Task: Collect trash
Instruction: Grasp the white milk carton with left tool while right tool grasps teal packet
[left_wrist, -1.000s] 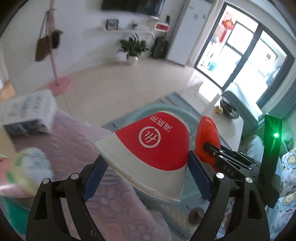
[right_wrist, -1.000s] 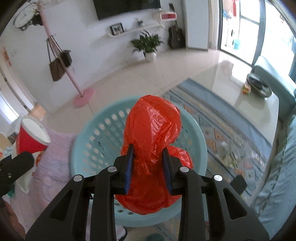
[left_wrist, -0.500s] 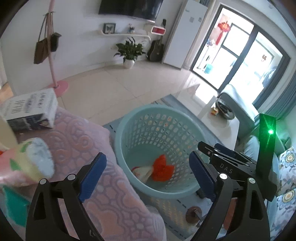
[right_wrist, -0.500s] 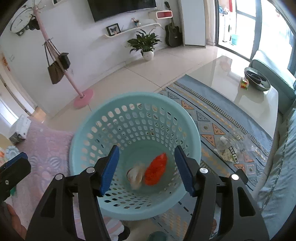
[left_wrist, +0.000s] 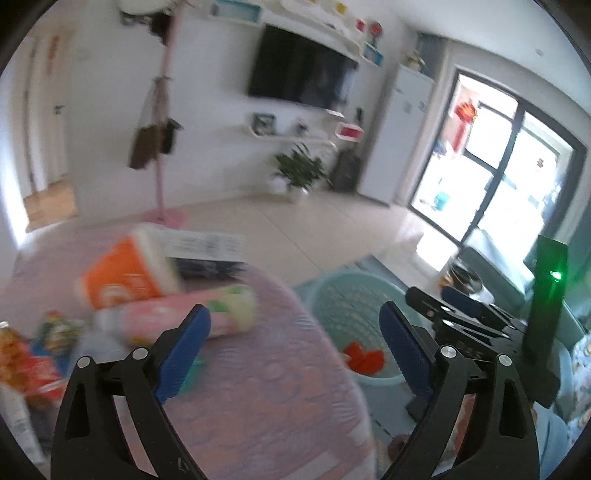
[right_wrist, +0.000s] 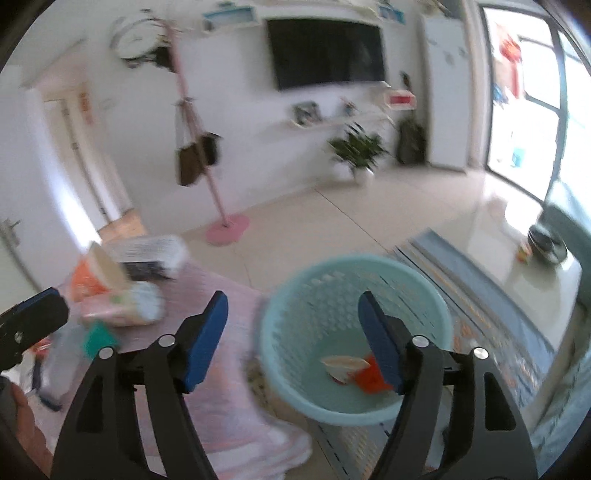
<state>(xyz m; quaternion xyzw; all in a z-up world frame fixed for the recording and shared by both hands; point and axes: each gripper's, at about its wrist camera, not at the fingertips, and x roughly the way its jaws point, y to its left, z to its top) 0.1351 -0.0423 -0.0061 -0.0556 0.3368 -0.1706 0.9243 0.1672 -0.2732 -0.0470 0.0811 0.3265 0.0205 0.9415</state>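
Observation:
The light-blue basket (left_wrist: 332, 284) (right_wrist: 354, 260) stands on the floor beside the pink-clothed table (left_wrist: 258, 387) (right_wrist: 221, 387). In it lie a red plastic bag (left_wrist: 364, 360) (right_wrist: 369, 378) and a red-and-white paper cup (right_wrist: 343, 365). My left gripper (left_wrist: 293, 308) hangs open over the table's edge with nothing in it. The jaws of my right gripper (right_wrist: 292, 295) are opening above the basket, and nothing is between them. On the table lie an orange cup (left_wrist: 125, 277), a pink packet (left_wrist: 177, 317) and more wrappers at the left. The picture is blurred by motion.
A book (left_wrist: 203, 245) (right_wrist: 151, 251) lies at the table's far edge. On the tiled floor behind are a pink coat stand (right_wrist: 225, 229) and a potted plant (right_wrist: 358, 155). A patterned rug (right_wrist: 491, 306) and a glass coffee table (right_wrist: 535, 266) are to the right.
The paper cup left my left gripper and the red bag left my right one; both now lie in the basket. Both grippers have risen and tilted up, and the right jaws stand wider.

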